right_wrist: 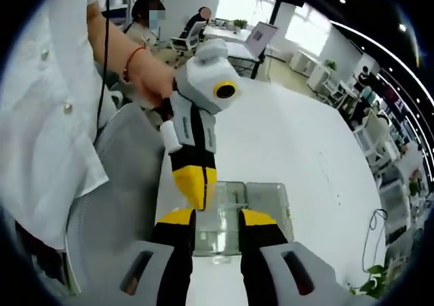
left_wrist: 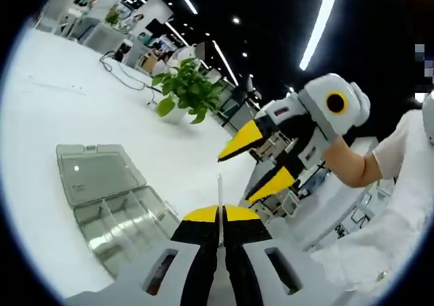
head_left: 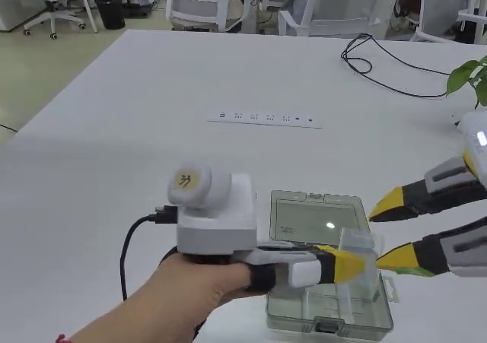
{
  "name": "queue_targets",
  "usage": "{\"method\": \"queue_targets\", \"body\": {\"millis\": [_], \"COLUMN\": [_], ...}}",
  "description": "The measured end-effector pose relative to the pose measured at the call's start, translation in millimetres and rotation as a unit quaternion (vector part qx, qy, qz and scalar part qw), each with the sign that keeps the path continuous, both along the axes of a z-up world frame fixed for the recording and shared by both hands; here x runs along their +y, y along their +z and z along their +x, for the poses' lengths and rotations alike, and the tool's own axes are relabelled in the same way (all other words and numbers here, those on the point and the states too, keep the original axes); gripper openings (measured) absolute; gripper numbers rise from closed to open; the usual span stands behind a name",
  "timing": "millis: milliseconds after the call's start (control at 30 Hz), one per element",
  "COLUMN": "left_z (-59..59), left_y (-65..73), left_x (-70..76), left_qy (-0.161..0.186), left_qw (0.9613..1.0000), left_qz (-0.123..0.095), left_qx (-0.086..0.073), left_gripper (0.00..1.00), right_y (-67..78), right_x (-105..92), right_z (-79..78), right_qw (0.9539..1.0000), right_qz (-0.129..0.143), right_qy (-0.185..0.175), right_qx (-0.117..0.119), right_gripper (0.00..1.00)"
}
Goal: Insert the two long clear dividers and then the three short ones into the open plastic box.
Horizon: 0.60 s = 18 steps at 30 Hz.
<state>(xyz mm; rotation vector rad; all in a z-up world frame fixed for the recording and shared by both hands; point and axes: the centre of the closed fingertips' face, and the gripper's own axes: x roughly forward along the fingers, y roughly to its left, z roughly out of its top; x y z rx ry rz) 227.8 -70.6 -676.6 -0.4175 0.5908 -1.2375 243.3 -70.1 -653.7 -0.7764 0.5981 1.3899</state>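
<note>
Step (judged): seating dividers, mid-task.
- L gripper (head_left: pixel 352 264): lower centre of head view, jaws pressed together on clear divider (head_left: pixel 359 242), upright over open plastic box (head_left: pixel 298 317).
- R gripper (head_left: pixel 378 240): right edge, jaws spread, empty, near divider.
- Next: line divider up w/ slots, lower straight.
- Unclear: divider long or short; no. already seated (clear on clear).

The left gripper (head_left: pixel 350 265) and right gripper (head_left: pixel 378 239) are white-grey with yellow-tipped black jaws, a black cable (head_left: pixel 125 252) at the left's nine o'clock, beside a white buttoned shirt (right_wrist: pixel 47 102) and red wrist cord (right_wrist: pixel 133 56).
</note>
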Motion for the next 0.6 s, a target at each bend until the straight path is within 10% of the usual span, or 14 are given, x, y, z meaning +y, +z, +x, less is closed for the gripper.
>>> {"method": "queue_targets", "body": {"millis": [300,600], "left_z": [-19.6,-28.4], "left_y": [-2.6,5.5], "left_x": [1.6,-1.1], "left_qy": [-0.061,-0.084], "left_qw": [0.9913,0.9846], "left_qz": [0.032,0.024], "left_qx": [-0.112,-0.151], "left_gripper": [0.00,0.00], "right_y": [5.3,-0.9], "right_x": [4.6,13.3], "right_z": [-22.5,-42.3], "right_qw": [0.9921,0.9839], "right_qz": [0.032,0.019], "right_qy": [0.040,0.079], "right_qx": [0.115,0.159], "right_gripper": [0.17,0.09]}}
